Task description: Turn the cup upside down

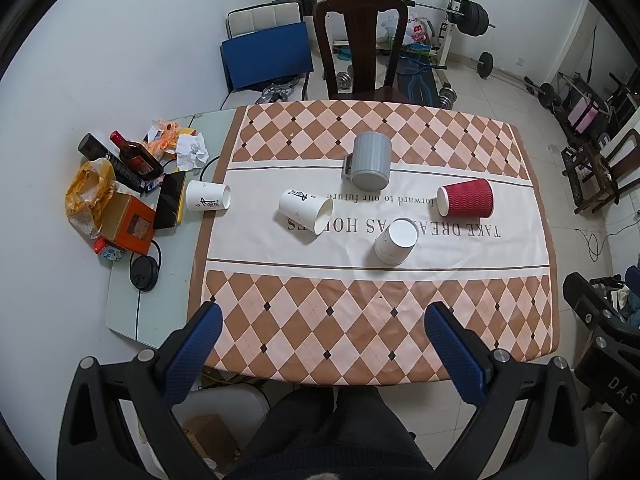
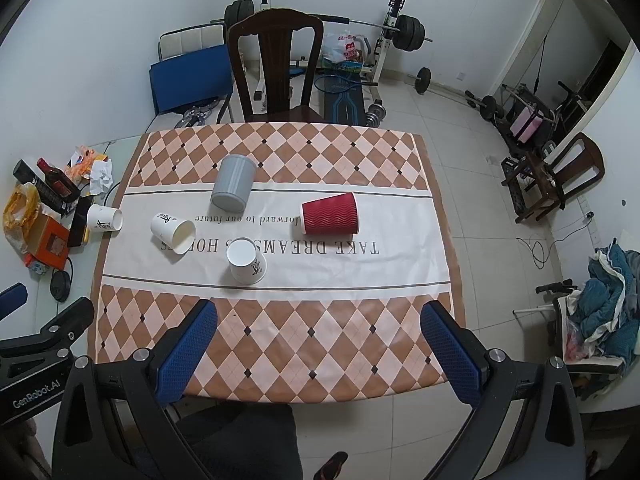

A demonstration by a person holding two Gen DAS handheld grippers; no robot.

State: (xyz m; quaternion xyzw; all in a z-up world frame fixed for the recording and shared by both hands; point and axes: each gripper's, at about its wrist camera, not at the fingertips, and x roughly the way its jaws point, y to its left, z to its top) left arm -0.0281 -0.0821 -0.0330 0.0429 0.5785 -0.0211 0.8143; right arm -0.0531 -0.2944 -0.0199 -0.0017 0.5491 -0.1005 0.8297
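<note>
So, the big table with the brown and pink diamond cloth (image 1: 320, 344) fills most of the room, and a dark wooden chair (image 1: 360, 40) stands at its far side. The left gripper with blue pads (image 1: 322, 326) hangs over the near edge of the table, spread wide apart, with nothing in it and touching nothing. The right gripper with blue pads (image 2: 318, 322) is the same: wide apart, holding nothing, over the near edge.

On the white middle strip of the cloth, the ribbed grey plastic mug (image 1: 370, 162) lies on its side at the far edge. The wavy red paper cup (image 1: 466, 199) lies on its side too, off to the right. One white paper cup with black writing (image 1: 305, 212) lies tipped over in the middle. Another white paper cup (image 1: 395, 242) stands upside down, nearest the grippers. A third white paper cup (image 1: 208, 196) lies just off the cloth on the left, beside a pile of boxes and a dark bottle (image 1: 136, 156).
</note>
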